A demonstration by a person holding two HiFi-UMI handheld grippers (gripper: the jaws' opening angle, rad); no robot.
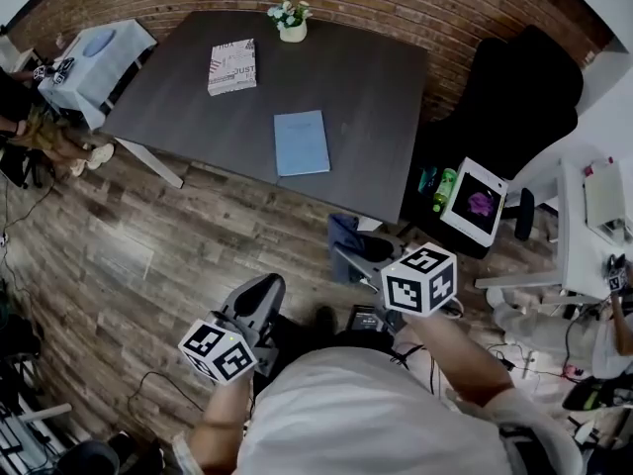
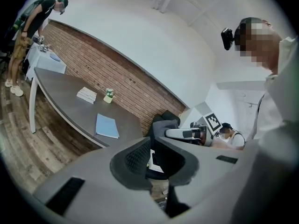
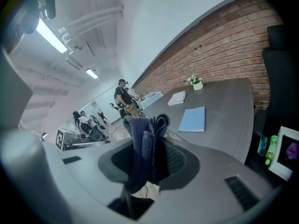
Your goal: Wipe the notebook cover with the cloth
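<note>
A light blue notebook [image 1: 302,142] lies flat on the dark grey table [image 1: 376,97], near its front edge; it also shows in the left gripper view [image 2: 107,126] and the right gripper view [image 3: 193,119]. My right gripper [image 1: 361,250] is held short of the table, shut on a dark blue cloth [image 1: 344,237]. The folded cloth [image 3: 145,143] stands up between the jaws of that gripper [image 3: 152,146]. My left gripper [image 1: 262,295] hangs lower left over the wooden floor. Its jaws [image 2: 153,146] are together with nothing in them.
A patterned book [image 1: 231,65] and a small flower pot [image 1: 291,18] sit at the table's far side. A black chair [image 1: 524,97] and a white box [image 1: 475,201] stand right of the table. A white side table [image 1: 94,57] and a person [image 2: 28,36] are far left.
</note>
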